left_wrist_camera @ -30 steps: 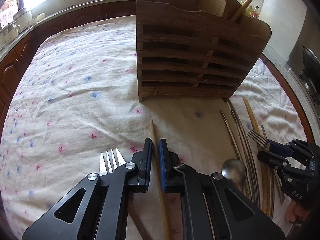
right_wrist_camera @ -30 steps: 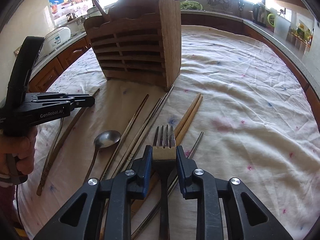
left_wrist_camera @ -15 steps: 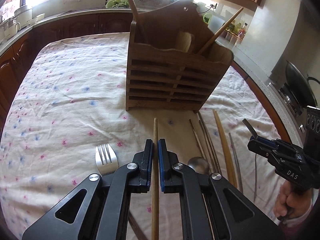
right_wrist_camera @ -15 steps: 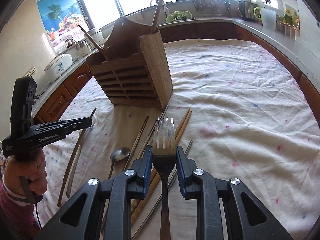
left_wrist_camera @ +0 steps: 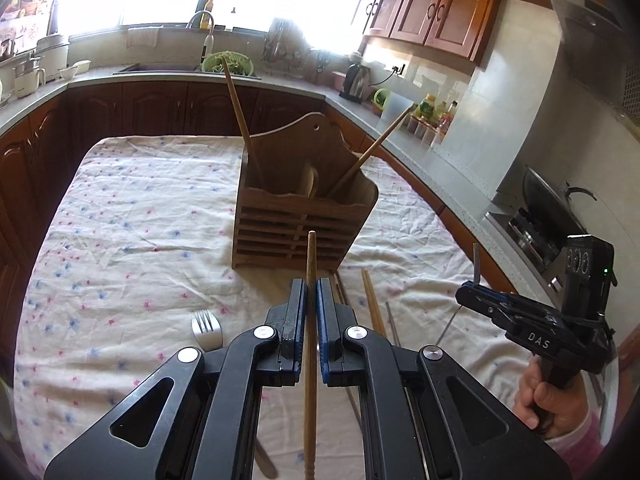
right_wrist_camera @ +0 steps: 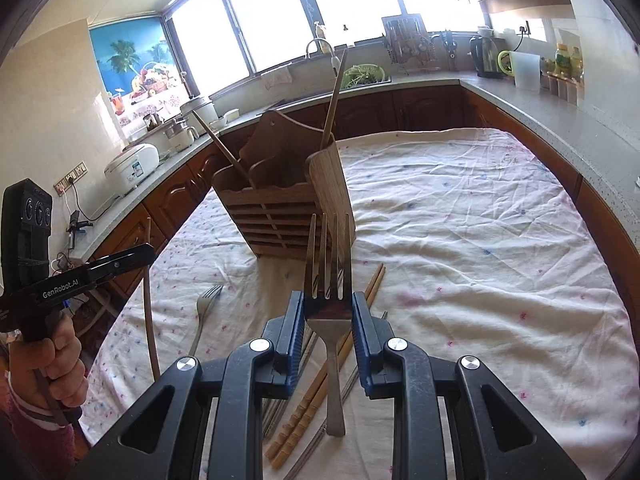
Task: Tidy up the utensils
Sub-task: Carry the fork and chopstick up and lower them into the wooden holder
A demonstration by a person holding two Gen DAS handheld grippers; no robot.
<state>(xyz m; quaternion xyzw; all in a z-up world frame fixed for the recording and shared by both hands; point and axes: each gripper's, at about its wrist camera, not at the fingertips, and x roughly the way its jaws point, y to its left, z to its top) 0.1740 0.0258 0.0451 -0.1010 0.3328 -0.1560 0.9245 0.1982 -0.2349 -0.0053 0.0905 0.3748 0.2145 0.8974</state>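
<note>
The left gripper is closed on a wooden chopstick, which points forward toward the wooden holder; the lower end of the chopstick is cut off by the frame edge. The right gripper is clamped on a metal fork at its neck, with the prongs upward and the handle hanging down below the fingers. In the left wrist view only the tips of these prongs show above the right gripper, so the grip itself is not visible there.

The holder stands on the tablecloth ahead of both grippers, apart from them. Two chopsticks lean out of its compartments, and a pale flat piece stands inside, but I cannot tell what it is. How its compartments are divided inside is hidden by the front wall.

A second fork lies on the cloth just left of the left gripper; its handle is hidden under the gripper body. A pair of chopsticks and thin metal sticks lie partly under the right gripper, and their number is hard to count.

The cloth is white with small pink and blue flowers and is wrinkled. Around the table there are a grey counter, dark brown cabinets, a sink under bright windows, a kettle and a rice cooker.
</note>
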